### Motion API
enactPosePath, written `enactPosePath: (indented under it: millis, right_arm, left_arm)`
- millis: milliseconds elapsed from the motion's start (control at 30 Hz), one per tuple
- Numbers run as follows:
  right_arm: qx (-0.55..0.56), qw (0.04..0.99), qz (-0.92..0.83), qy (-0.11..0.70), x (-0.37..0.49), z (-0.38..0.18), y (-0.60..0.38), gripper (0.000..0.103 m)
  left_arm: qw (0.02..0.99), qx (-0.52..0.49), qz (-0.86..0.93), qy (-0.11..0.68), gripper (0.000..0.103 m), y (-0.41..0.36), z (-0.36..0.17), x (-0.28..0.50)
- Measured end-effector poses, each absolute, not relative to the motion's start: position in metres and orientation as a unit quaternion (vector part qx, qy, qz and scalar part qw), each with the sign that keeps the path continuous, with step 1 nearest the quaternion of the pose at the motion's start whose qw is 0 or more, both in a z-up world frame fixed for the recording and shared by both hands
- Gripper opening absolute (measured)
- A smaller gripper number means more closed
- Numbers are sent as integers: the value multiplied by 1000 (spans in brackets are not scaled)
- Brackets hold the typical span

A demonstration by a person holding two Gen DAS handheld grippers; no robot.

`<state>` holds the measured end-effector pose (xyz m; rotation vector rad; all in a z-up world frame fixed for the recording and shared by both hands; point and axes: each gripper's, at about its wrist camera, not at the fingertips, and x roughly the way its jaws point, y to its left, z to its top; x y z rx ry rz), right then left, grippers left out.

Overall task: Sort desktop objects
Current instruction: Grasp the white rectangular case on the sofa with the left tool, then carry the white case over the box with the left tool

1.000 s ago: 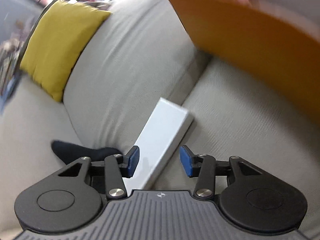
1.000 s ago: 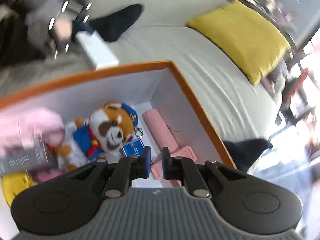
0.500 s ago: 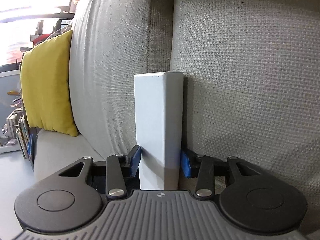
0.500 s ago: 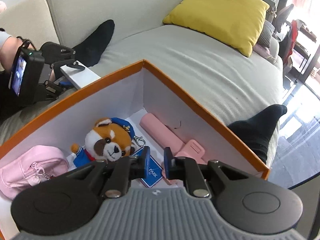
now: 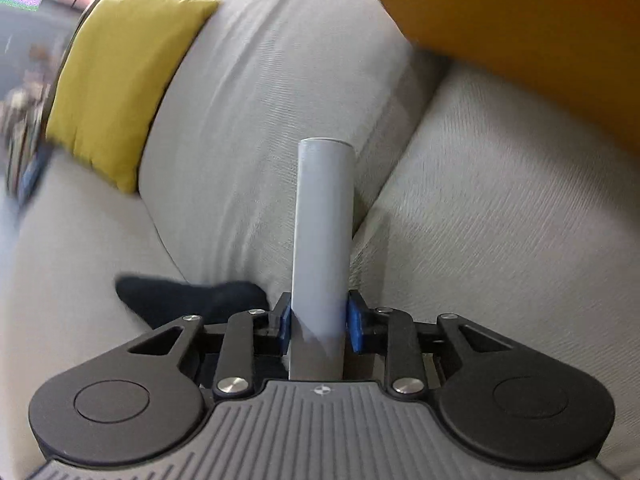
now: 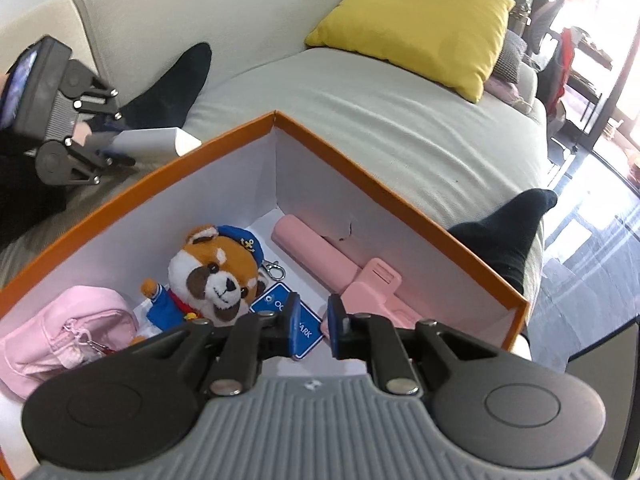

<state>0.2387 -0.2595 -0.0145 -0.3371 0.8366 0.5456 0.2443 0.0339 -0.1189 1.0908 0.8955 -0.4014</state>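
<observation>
A slim white box (image 5: pixel 324 220) stands edge-on between the blue pads of my left gripper (image 5: pixel 319 322), whose jaws are closing and press on its two narrow sides. The right wrist view shows that white box (image 6: pixel 148 142) held low over the sofa seat, just left of the orange box (image 6: pixel 360 172). My right gripper (image 6: pixel 314 320) hovers over the orange box's inside, open by a narrow gap with nothing between its pads. Below it lie a plush red panda (image 6: pixel 216 268), a pink pouch (image 6: pixel 68 332), a pink folded gadget (image 6: pixel 320 252) and a blue tag (image 6: pixel 304 332).
The grey sofa (image 6: pixel 380 112) carries a yellow cushion (image 6: pixel 420 20) at its far end. A person's black-socked feet rest on it, one behind the white box (image 6: pixel 172 88) and one beside the orange box (image 6: pixel 508 236). The orange box's wall (image 5: pixel 520 40) looms at upper right of the left wrist view.
My left gripper's jaws have narrowed onto the white box, which now shows its thin edge. The left view has drawn back from the sofa back. The right view rolled, then held still.
</observation>
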Motion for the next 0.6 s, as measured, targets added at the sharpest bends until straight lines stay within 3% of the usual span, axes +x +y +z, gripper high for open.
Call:
enactPosePath:
  millis: [267, 600]
  right_arm:
    - [-135, 874, 231, 406, 222, 0, -266, 15]
    - [-65, 896, 181, 400, 202, 32, -308, 9]
  left_arm:
    - [814, 304, -201, 452, 32, 35, -46, 217]
    - [849, 111, -290, 428, 31, 12, 42, 167]
